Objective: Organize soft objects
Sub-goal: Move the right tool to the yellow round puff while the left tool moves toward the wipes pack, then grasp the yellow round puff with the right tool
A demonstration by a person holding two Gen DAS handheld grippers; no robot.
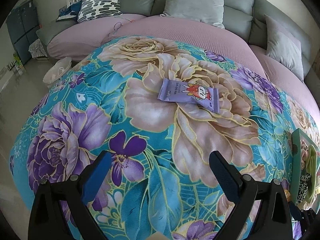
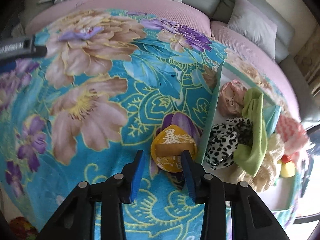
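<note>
Yellow charm (image 2: 173, 149) partly hidden behind right tongs (image 2: 163, 156).

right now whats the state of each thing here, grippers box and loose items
left gripper: open, empty
right gripper: open, empty
wipes packet: flat on blanket, sealed
yellow ingot plush: on blanket, beside box
green box: open, holding soft items
</note>
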